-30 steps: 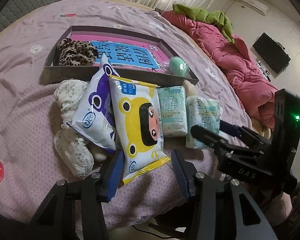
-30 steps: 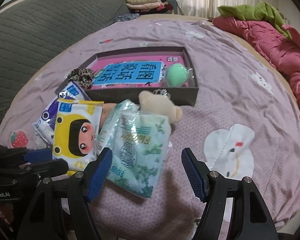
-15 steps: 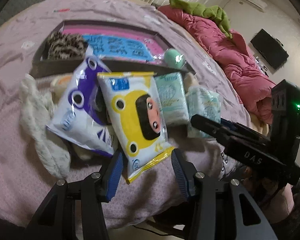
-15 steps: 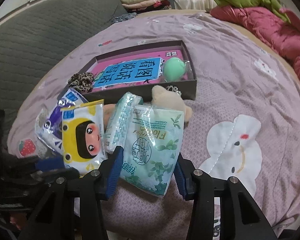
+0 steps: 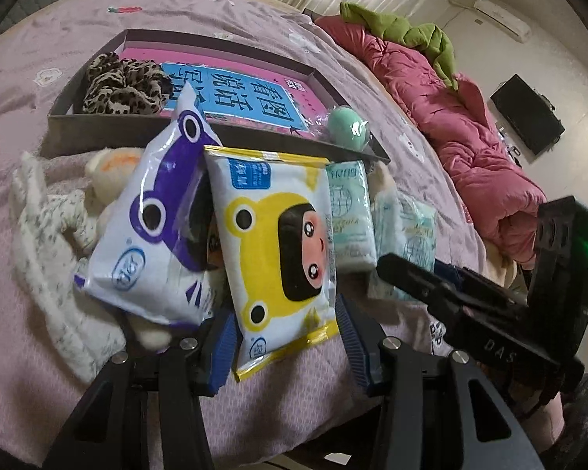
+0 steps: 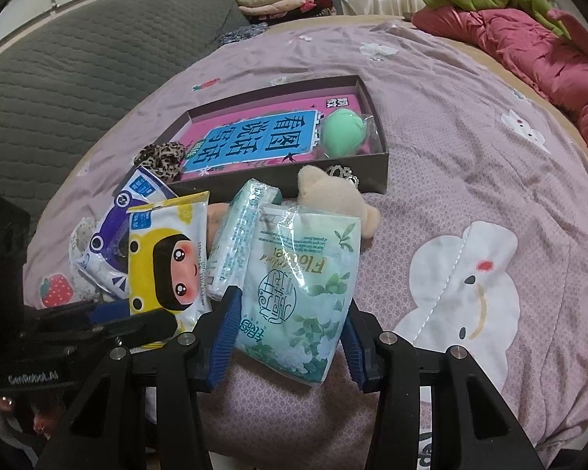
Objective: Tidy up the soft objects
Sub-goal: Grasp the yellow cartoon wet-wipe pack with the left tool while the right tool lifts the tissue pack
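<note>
While lying on the lilac bedspread (image 6: 470, 164) with its long axis running from the camera toward the box, the green floral tissue pack (image 6: 302, 293) is clamped at its near, lower end between the blue pads of the right gripper (image 6: 288, 337), whose jaws have just been closing and now press on both long edges; the printed lettering is seen upside down, and the sealed far end points toward the beige plush toy (image 6: 333, 199) behind it. Just to its left a second pale green tissue pack (image 6: 239, 243) is tilted on edge, its length roughly parallel. Farther left the yellow cartoon wipes pack (image 5: 278, 262) is laid lengthwise in the same direction, its near end set between the pads of the left gripper (image 5: 286, 346); the jaws have been narrowing slightly, and whether the pads actually press on the pack cannot be told. A purple-and-white wipes pack (image 5: 153, 235) is propped obliquely against its left side, over a white speckled cloth (image 5: 47, 243). Beyond all packs the shallow dark box (image 5: 254, 141) is placed crosswise, holding a leopard-print scrunchie (image 5: 125, 86) at its left end, a mint-green sponge (image 5: 349, 129) at its right, and a pink-and-blue printed board (image 6: 262, 137) beneath. A crimson quilt (image 5: 450, 117) is heaped along the far right.
</note>
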Demonstrator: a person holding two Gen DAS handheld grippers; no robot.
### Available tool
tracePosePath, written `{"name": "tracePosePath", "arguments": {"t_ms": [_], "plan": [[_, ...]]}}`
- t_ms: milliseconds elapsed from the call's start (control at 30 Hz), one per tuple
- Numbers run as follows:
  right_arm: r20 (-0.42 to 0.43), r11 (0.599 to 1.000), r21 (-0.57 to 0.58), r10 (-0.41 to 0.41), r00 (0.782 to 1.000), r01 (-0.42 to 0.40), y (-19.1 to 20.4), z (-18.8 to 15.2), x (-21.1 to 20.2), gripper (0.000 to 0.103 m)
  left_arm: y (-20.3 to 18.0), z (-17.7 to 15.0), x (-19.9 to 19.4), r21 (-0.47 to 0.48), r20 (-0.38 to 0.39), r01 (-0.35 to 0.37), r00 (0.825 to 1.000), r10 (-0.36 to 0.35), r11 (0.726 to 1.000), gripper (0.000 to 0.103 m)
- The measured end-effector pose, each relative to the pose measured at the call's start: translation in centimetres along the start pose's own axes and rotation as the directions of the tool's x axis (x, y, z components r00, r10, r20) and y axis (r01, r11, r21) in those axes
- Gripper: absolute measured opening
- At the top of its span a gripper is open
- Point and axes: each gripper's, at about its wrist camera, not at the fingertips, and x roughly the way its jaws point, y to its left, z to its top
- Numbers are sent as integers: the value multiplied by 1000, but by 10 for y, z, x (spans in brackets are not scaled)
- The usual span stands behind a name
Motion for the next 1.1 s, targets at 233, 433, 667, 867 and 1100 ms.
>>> {"name": "tracePosePath", "arguments": {"t_ms": [233, 433, 667, 867, 1100], "plan": [[17, 1000, -20, -11, 1000, 11, 2, 0, -2, 46, 14, 9, 5, -82, -9, 98, 995, -99, 992, 28], [12, 1000, -13, -7, 1000, 7, 1, 2, 0, 46, 17, 12, 5, -97, 5, 196, 981, -196, 976, 28], [2, 1000, -8, -1, 1000, 1, 1, 2, 4, 46, 18, 11, 21, -122, -30, 184, 982, -188, 975, 38], [2, 1000, 8, 6, 1000, -6, -2, 3, 4, 46, 18, 13, 24, -143, -35, 224, 972, -231, 964, 30], [34, 1000, -6, -14, 999, 15, -1, 5, -4, 46, 17, 16, 9, -133, 12, 271, 962, -272, 953, 15]]}}
